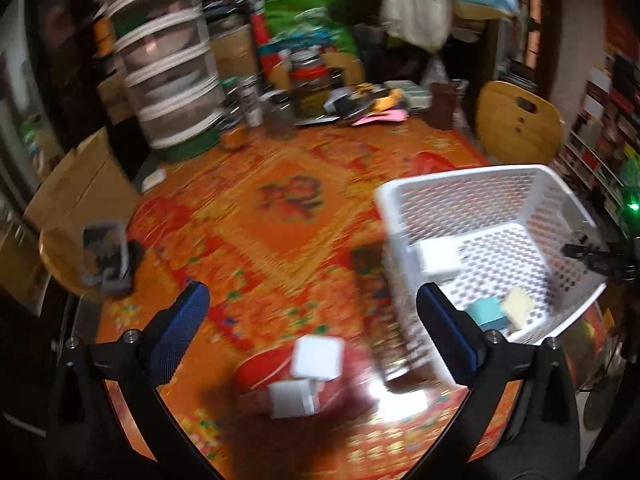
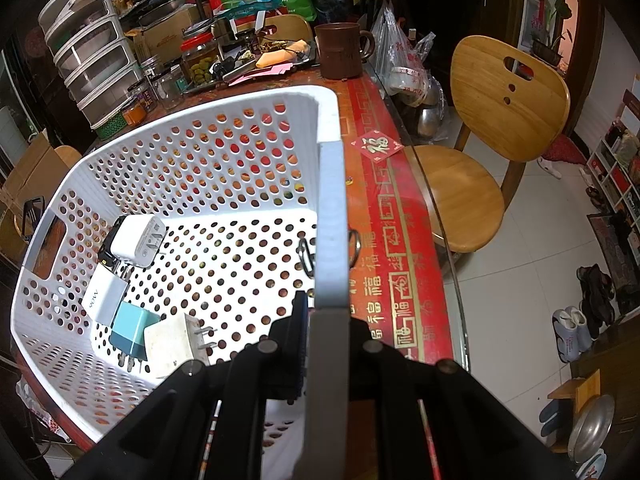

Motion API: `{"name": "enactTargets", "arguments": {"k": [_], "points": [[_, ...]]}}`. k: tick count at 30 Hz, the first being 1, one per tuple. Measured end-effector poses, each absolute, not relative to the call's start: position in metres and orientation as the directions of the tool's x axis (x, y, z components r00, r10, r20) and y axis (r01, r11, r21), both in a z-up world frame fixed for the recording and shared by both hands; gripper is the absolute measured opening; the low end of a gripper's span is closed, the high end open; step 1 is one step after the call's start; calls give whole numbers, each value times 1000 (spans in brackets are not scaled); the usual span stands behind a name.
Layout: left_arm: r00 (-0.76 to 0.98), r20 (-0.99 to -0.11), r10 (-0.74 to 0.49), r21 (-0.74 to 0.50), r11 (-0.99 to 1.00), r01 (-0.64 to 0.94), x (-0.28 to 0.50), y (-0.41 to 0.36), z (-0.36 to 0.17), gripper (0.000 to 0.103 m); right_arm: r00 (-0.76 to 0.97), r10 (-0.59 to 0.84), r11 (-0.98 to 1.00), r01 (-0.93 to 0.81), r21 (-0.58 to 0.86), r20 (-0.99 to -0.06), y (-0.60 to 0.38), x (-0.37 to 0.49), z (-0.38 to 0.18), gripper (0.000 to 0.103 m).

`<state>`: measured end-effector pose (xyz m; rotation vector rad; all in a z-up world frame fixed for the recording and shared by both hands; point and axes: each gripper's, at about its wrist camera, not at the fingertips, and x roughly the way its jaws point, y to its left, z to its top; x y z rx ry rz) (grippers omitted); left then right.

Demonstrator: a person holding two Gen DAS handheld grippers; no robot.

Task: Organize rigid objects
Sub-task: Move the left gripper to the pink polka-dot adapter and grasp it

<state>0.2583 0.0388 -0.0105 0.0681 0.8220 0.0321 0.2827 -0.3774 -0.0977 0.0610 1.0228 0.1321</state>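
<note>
My left gripper (image 1: 310, 296) stands open above the orange tablecloth, with nothing between its blue pads (image 1: 180, 328). Two white plug adapters (image 1: 316, 360) lie just below it, near the table's front edge, blurred. To the right stands the white perforated basket (image 1: 460, 176). My right gripper (image 2: 326, 312) is shut on the basket's right wall (image 2: 332, 208), one finger inside and one outside. In the basket lie a white adapter (image 2: 138, 240) on a black one, another white adapter (image 2: 102, 294), a teal one (image 2: 128, 330) and a cream one (image 2: 172, 344).
A stack of clear drawers (image 1: 168, 80), jars (image 2: 198, 60) and a brown mug (image 2: 340, 52) crowd the table's far side. A wooden chair (image 2: 508, 96) stands beyond the right table edge. A dark phone-like thing (image 1: 106, 256) lies at the left edge.
</note>
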Motion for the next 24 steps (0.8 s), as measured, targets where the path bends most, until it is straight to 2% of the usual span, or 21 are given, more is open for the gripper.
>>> {"name": "enactTargets", "arguments": {"k": [4,7,13,19,24], "points": [[617,-778,120,85,993,-86,252,86,-48,102,517,137,990,-80,112,-845,-379,283,-97,10],[547,-828,126,56,988,-142,250,115,-85,102,517,137,991,-81,111,-845,-379,283,-97,10],[484,-870,98,-2,979,-202,237,140,-132,102,517,136,991,-79,111,-845,-380,283,-96,10],[465,-880,94,-15,974,-226,219,140,-150,102,517,133,991,-80,107,-846,-380,283,-96,10],[459,-885,77,-35,972,-232,211,142,-158,97,518,133,991,-79,108,-845,-380,282,-96,10]]}}
